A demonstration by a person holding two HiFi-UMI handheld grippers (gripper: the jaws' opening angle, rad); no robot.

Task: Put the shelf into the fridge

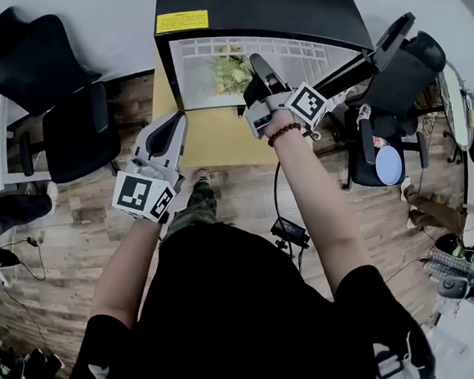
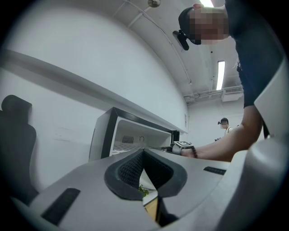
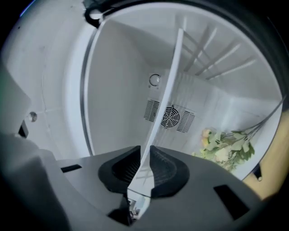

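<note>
The small black fridge [image 1: 262,9] stands open with its door [image 1: 373,53] swung right. A white shelf [image 1: 291,50] lies in the upper part of its cavity. My right gripper [image 1: 258,69] is at the fridge mouth, shut on the shelf's front edge. In the right gripper view the shelf [image 3: 169,85] is a thin pale panel seen edge-on, clamped in the right gripper [image 3: 146,155] and running deep into the fridge. My left gripper [image 1: 177,120] hangs left of the fridge front, shut and holding nothing. In its own view the left gripper [image 2: 143,155] points at the fridge [image 2: 108,131].
A bunch of pale flowers [image 1: 231,71] lies on the fridge floor, below the shelf; these flowers [image 3: 223,146] sit right of the rear fan vent [image 3: 170,116]. The fridge rests on a yellow board [image 1: 216,137]. Black office chairs [image 1: 56,101] [image 1: 396,80] flank it.
</note>
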